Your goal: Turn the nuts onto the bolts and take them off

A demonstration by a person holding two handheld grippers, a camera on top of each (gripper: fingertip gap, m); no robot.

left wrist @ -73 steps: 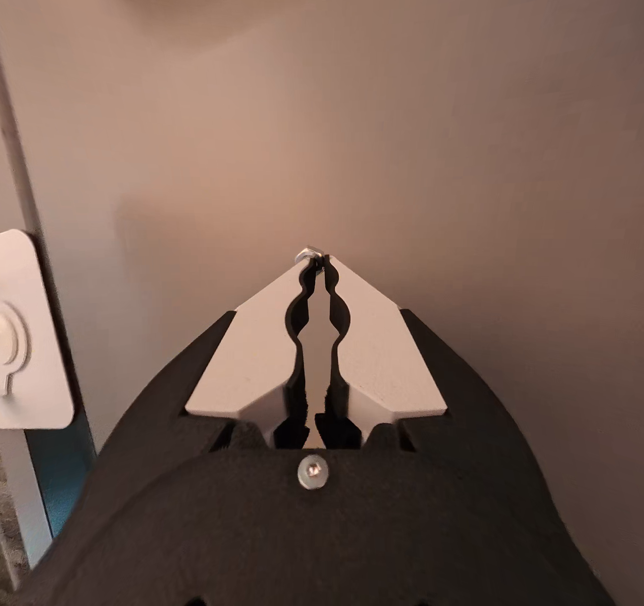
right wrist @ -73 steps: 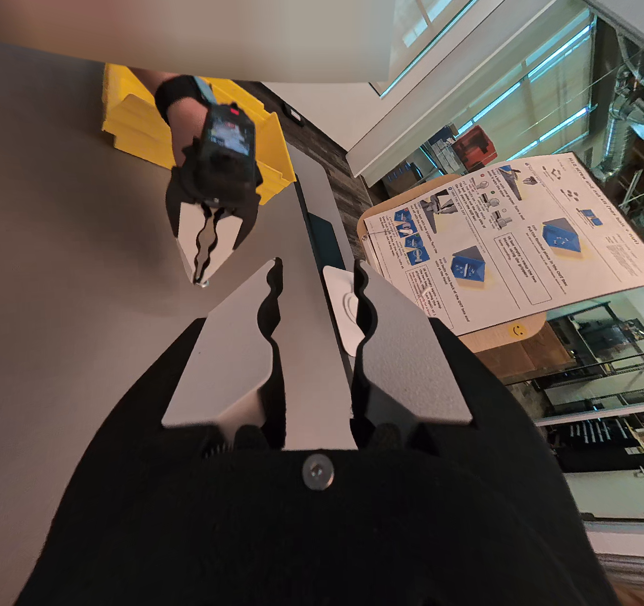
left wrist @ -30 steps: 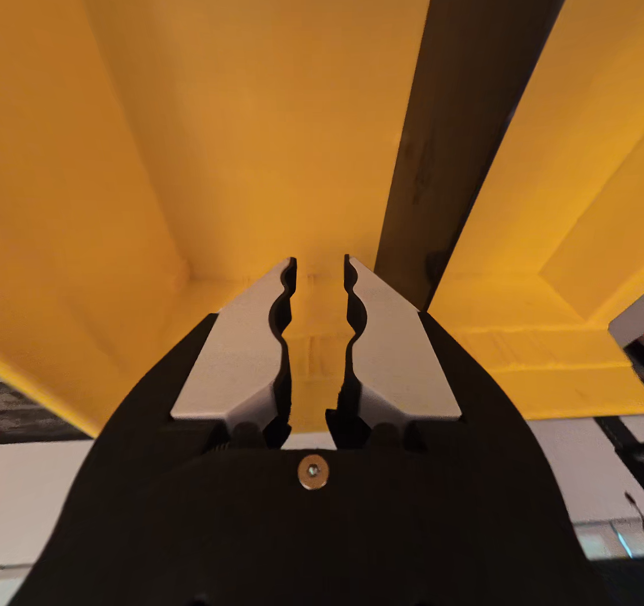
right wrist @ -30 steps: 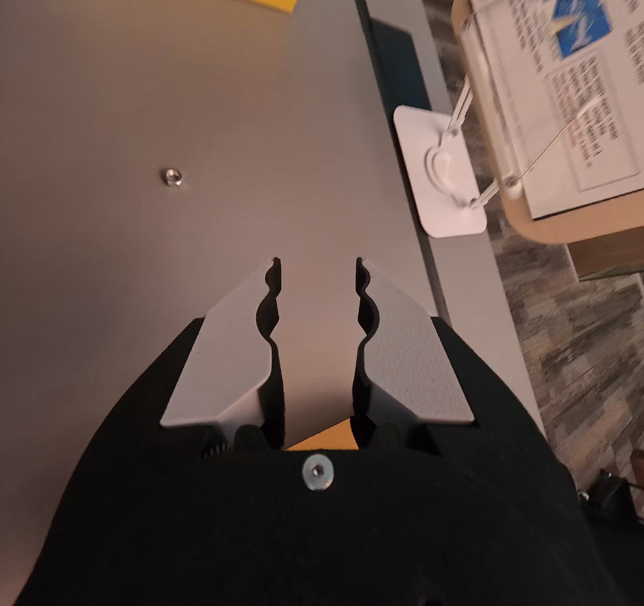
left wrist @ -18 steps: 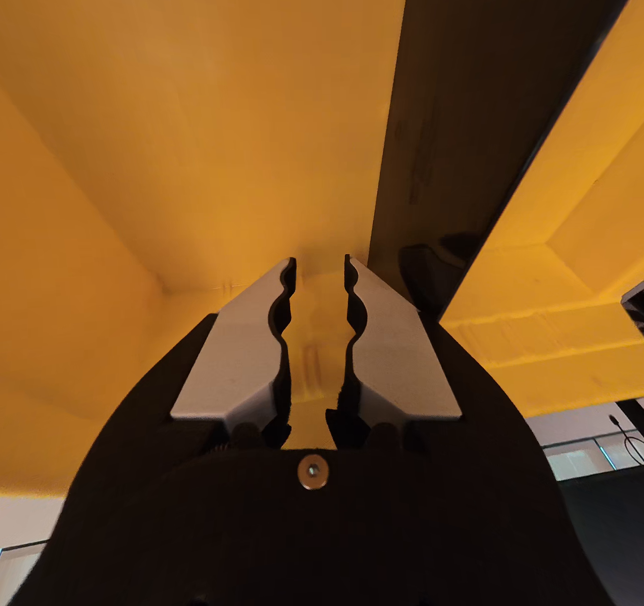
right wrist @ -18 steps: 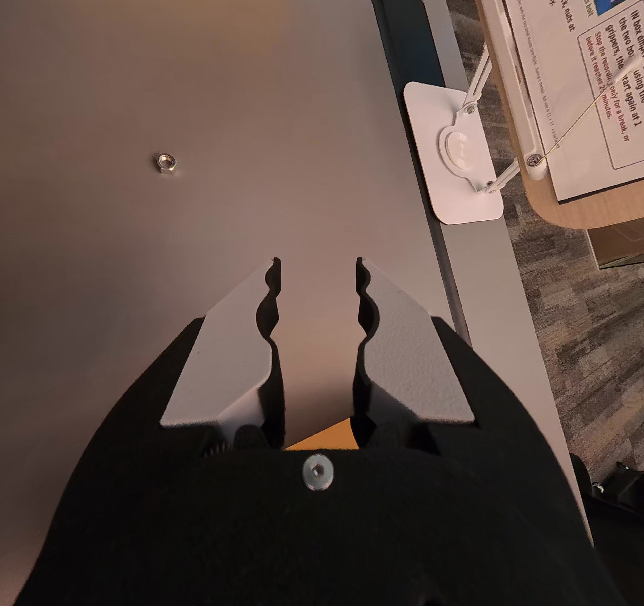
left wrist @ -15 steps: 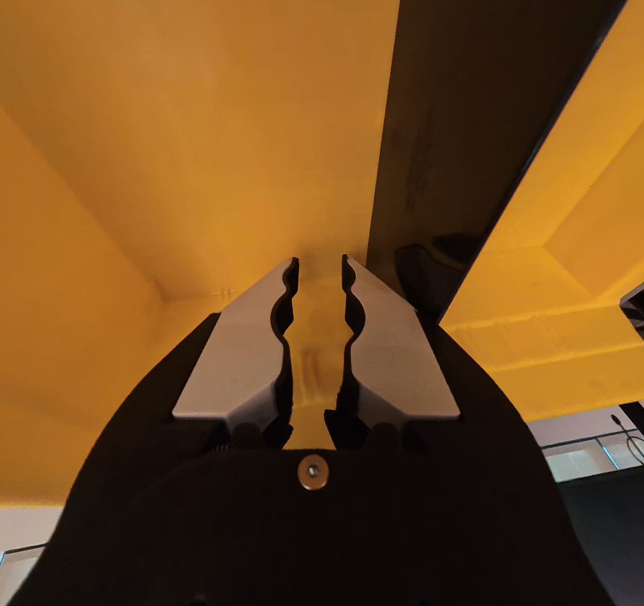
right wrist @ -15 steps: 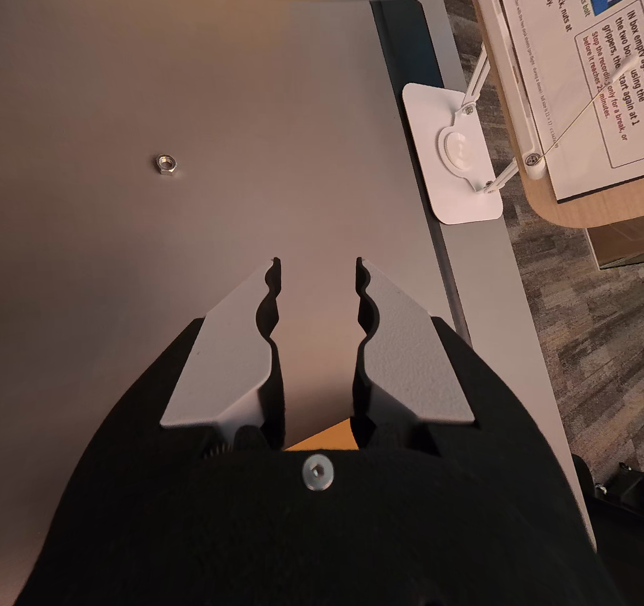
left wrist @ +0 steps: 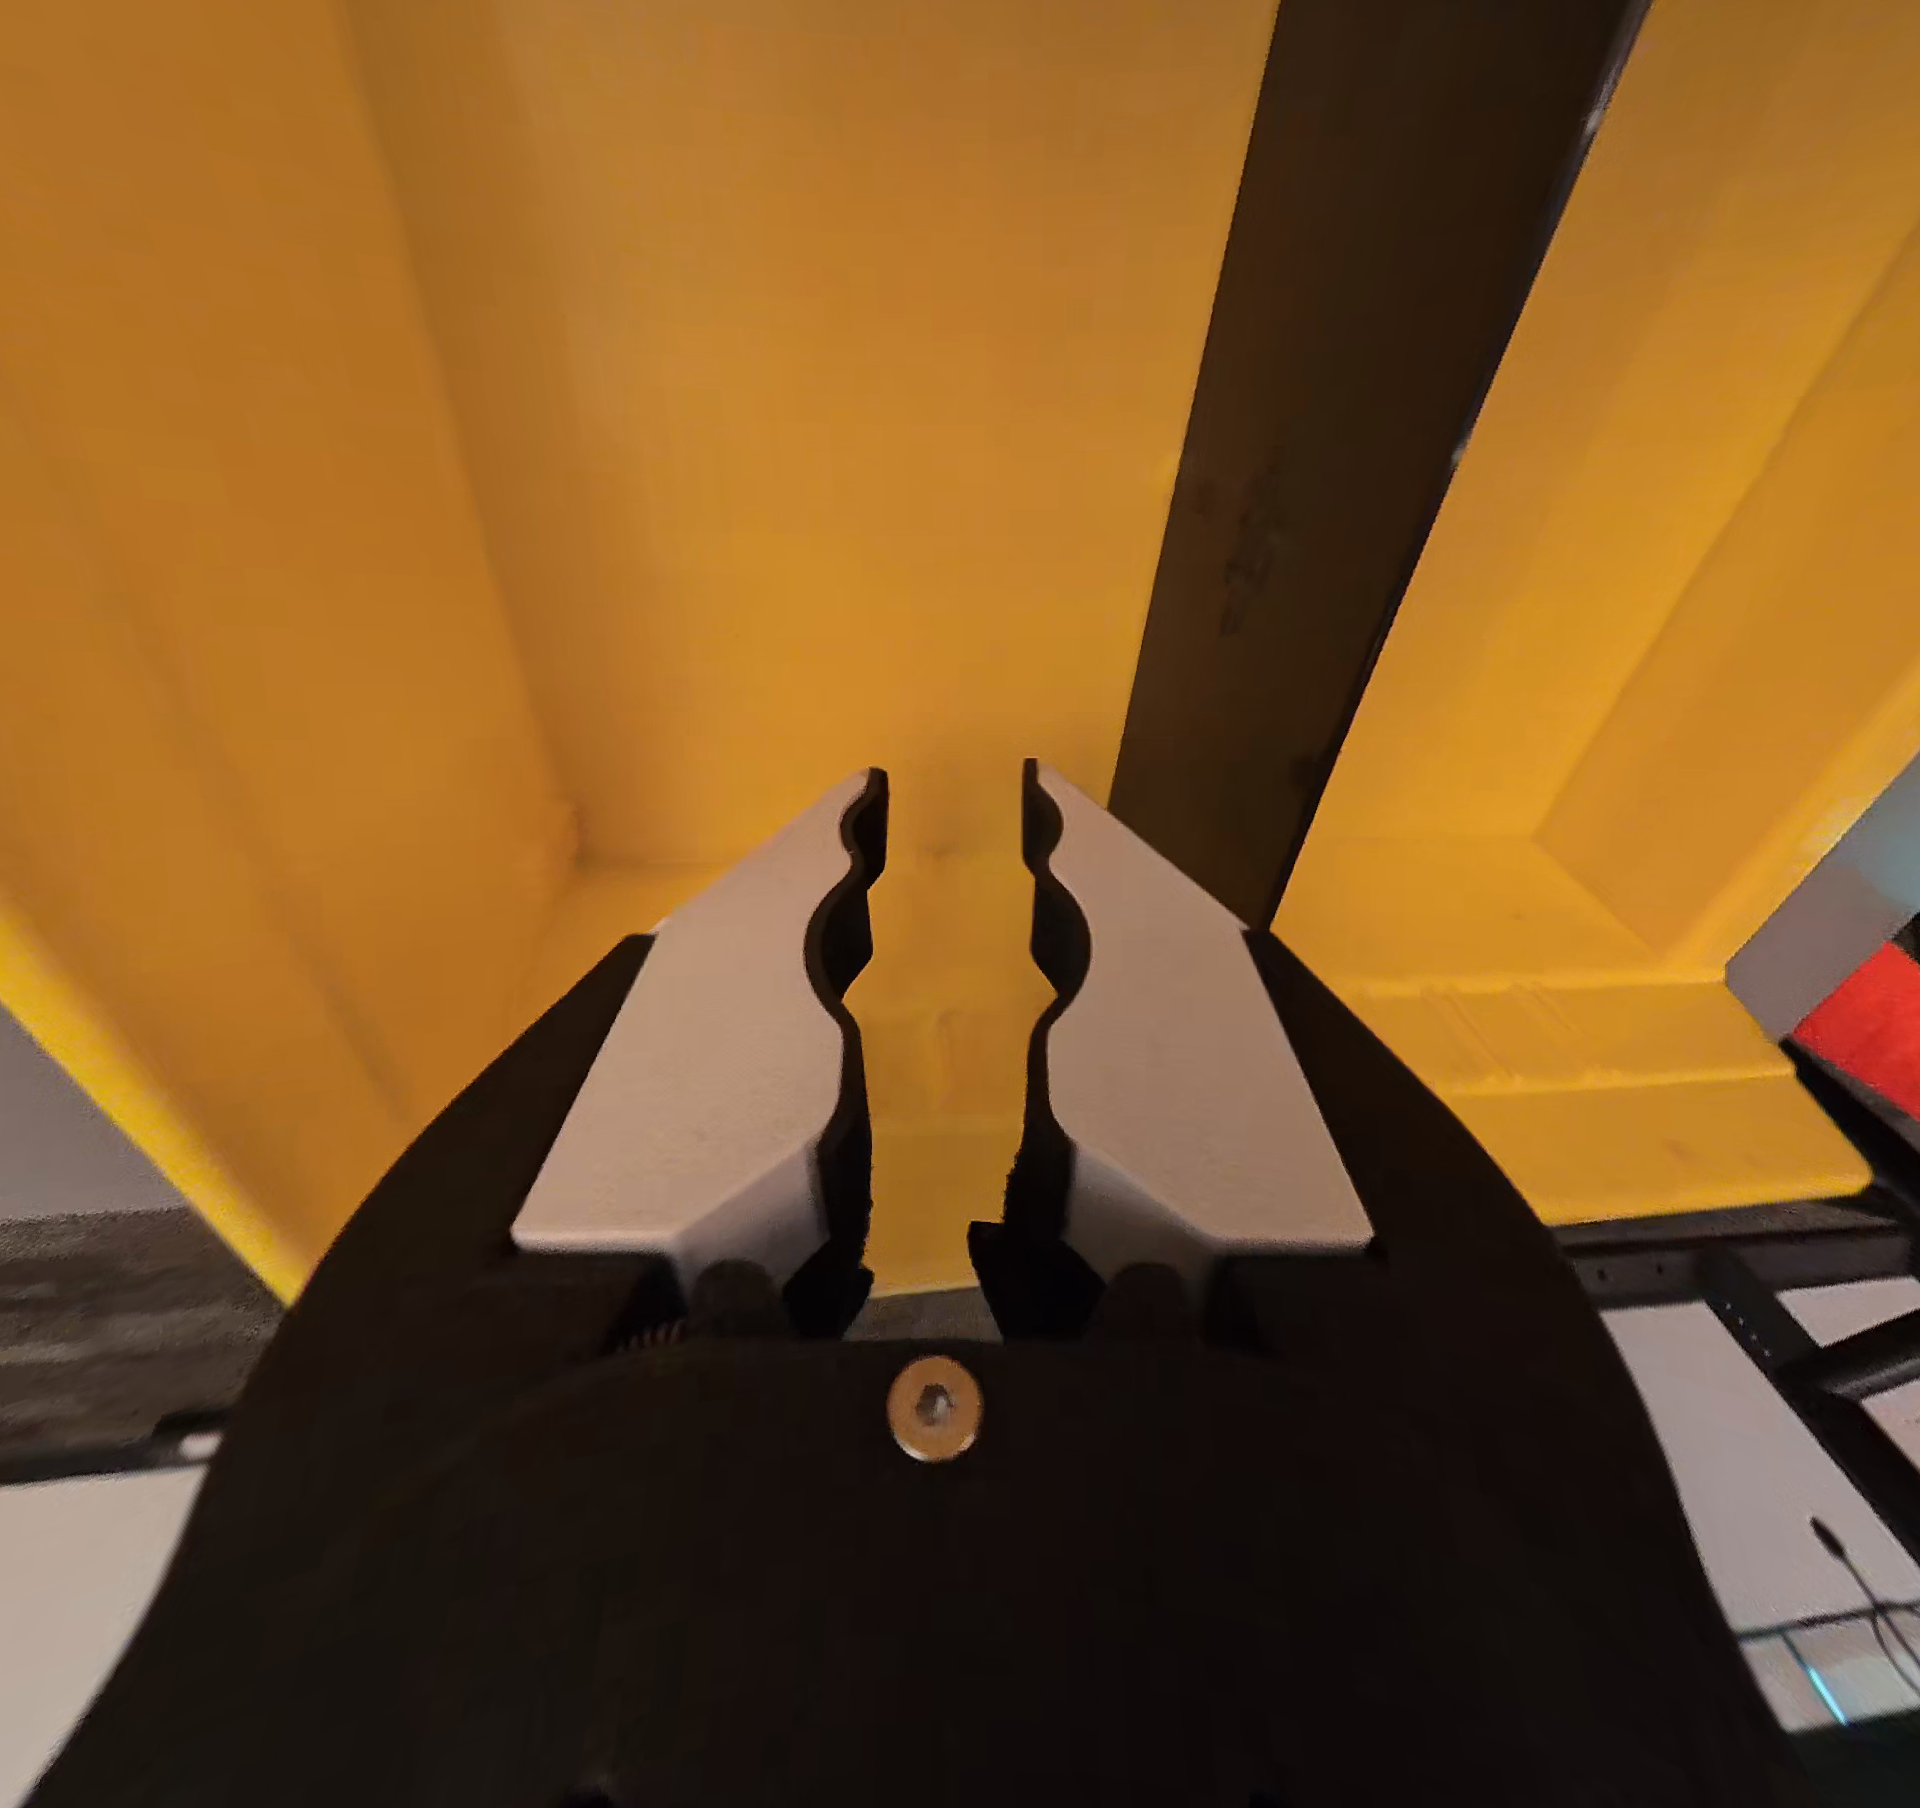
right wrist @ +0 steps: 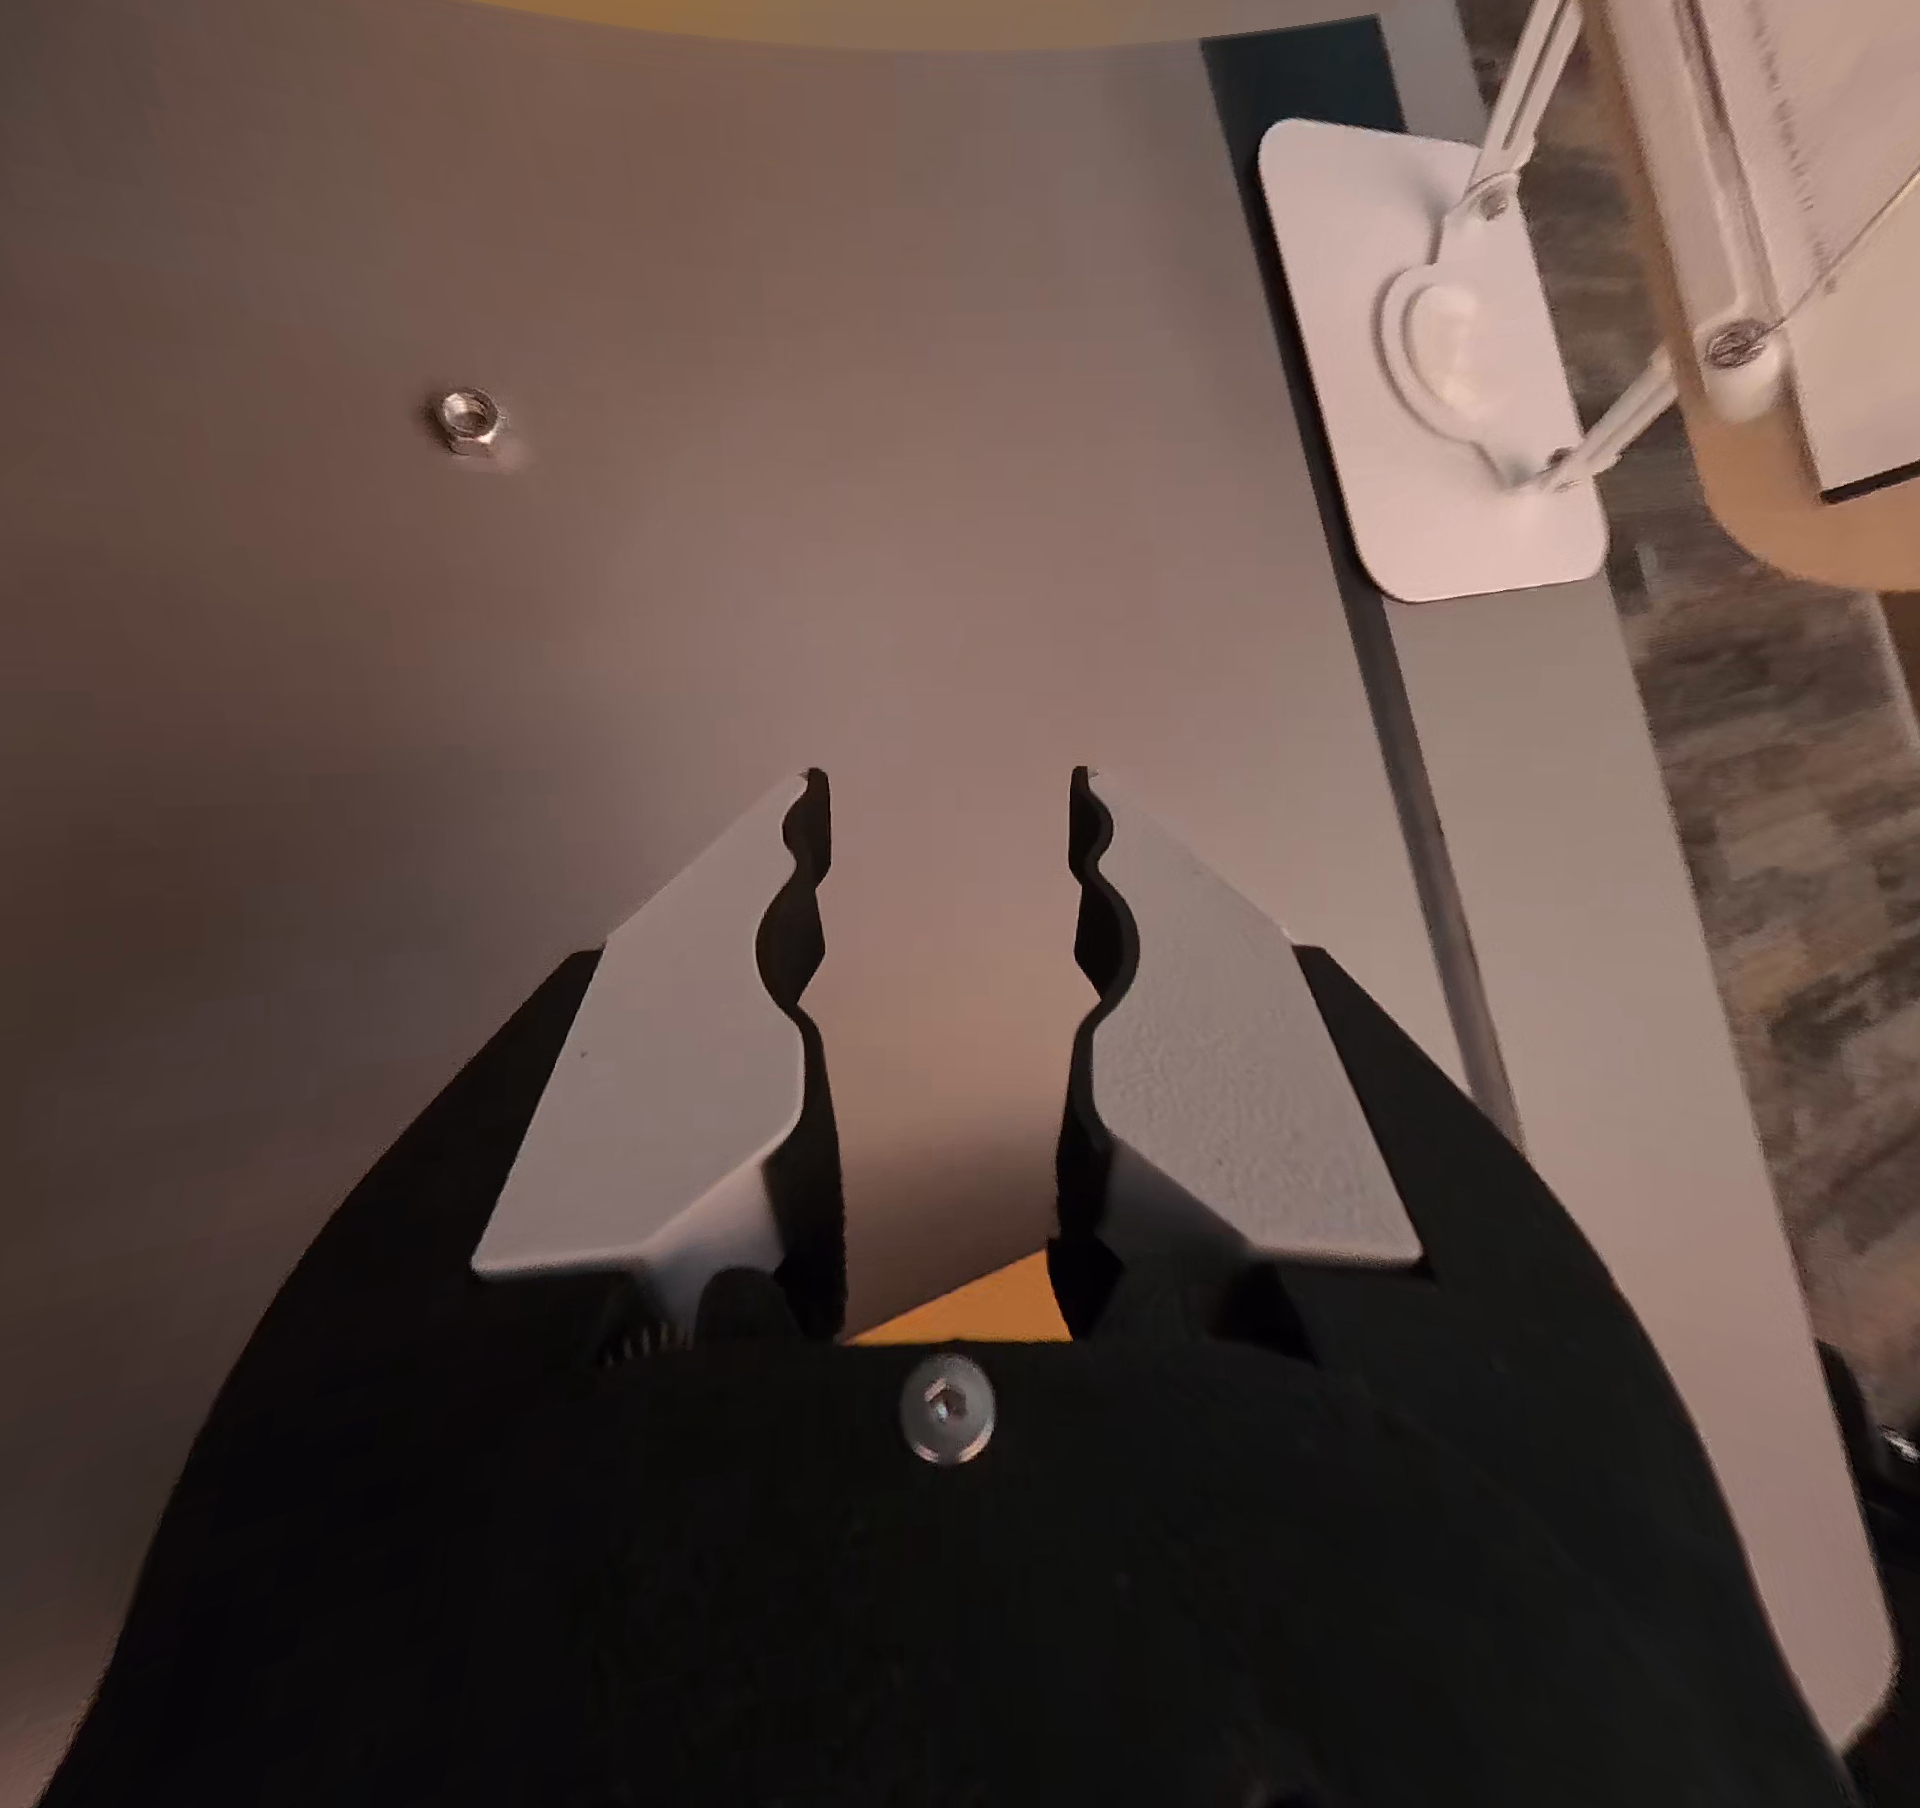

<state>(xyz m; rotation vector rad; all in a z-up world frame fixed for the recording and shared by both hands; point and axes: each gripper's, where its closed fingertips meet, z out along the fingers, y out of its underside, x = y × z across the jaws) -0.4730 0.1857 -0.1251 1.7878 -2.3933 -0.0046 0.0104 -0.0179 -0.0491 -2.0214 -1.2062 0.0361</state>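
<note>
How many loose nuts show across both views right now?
1: a nut lies on the grey table, ahead-left of the open right gripper. More may be hidden inside the yellow bin.

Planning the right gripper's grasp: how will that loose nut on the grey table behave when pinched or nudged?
The nut lies flat on a face, so it probably slides, not rolls. Small, low and metal: likely stiff and light, and hard to pinch off the smooth table.

no legible text, sign pg blurred
</note>
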